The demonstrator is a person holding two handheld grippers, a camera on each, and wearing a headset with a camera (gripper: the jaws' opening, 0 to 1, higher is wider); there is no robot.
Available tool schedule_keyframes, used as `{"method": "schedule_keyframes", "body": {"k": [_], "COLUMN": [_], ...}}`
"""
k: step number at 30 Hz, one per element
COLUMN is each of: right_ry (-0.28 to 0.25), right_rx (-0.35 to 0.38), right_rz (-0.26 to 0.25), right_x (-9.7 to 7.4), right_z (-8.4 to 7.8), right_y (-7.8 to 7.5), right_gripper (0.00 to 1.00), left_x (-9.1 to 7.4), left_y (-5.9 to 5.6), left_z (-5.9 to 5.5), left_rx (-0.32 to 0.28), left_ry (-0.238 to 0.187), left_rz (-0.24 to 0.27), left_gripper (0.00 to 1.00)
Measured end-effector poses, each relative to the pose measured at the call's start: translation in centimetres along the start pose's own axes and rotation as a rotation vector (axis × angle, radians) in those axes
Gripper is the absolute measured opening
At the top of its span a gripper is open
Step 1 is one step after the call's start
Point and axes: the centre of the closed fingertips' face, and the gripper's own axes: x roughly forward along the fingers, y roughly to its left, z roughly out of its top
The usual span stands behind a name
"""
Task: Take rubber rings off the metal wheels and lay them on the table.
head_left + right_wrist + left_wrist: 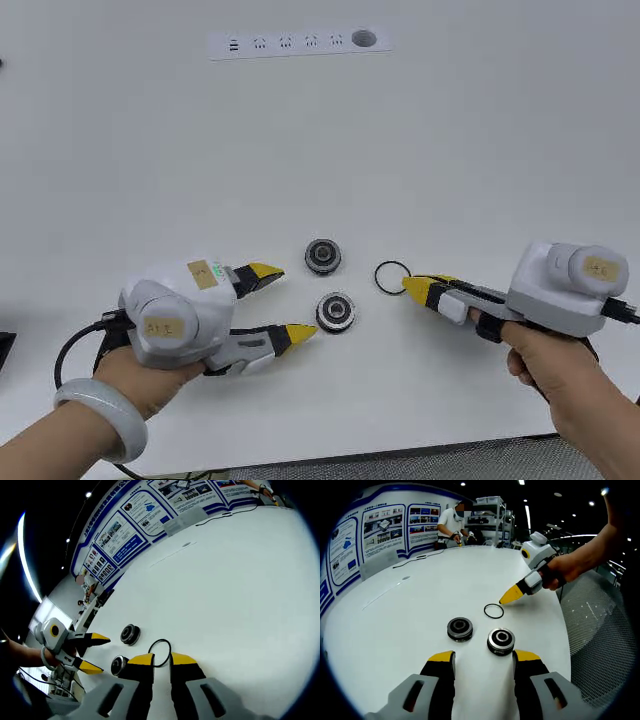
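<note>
The left claw (pixel 283 301) stands wide open, low over the white counter (pixel 470 150), with nothing between its jaws. A hand (pixel 150 385) with a pale bangle at the wrist grips its body. In the left gripper view, the near wheel (pixel 501 640) lies flat just ahead of the right-hand jaw tip, apart from it. The far wheel (pixel 460 628) sits a little further out, ahead of the other jaw. The two wheels are close to each other but not touching.

The right claw (pixel 415 287) points in from the opposite side, held by the other hand (pixel 560 375). Its jaws are drawn together — or very nearly so — and grip nothing. A loose rubber ring (pixel 392 277) lies flat on the counter right at its tip — whether the tip touches it is hard to tell. Both wheels lie beyond the ring, between the two claws.
</note>
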Motion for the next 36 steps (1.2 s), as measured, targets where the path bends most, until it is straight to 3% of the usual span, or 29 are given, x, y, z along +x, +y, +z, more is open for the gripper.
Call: {"method": "schedule_keyframes", "body": {"k": [4,13,20,36], "right_ry": [-0.012,0.000,0.023,0.057], "right_rx": [0.001,0.020,0.026,0.057], "right_rz": [-0.005,0.083,0.123,0.172], "right_x": [-0.1,0.3,0.9,1.4], "right_z": [0.2,0.1,-0.7,-2.2], "right_y": [-0.4,2.0,3.3,4.8], "right_gripper": [0.16,0.14,0.13,0.12], "left_x": [0.1,0.4,0.9,1.9], "left_y": [-0.2,-0.8,-1.4,-2.5], "left_z": [0.1,1.0,1.4,1.6], "left_rx": [0.004,0.021,0.037,0.070], "left_ry": [-0.001,-0.017,-0.014,0.008], "left_rz": [-0.004,-0.022,-0.041,-0.073], "left_gripper": [0.45,0.38,0.34,0.26]}}
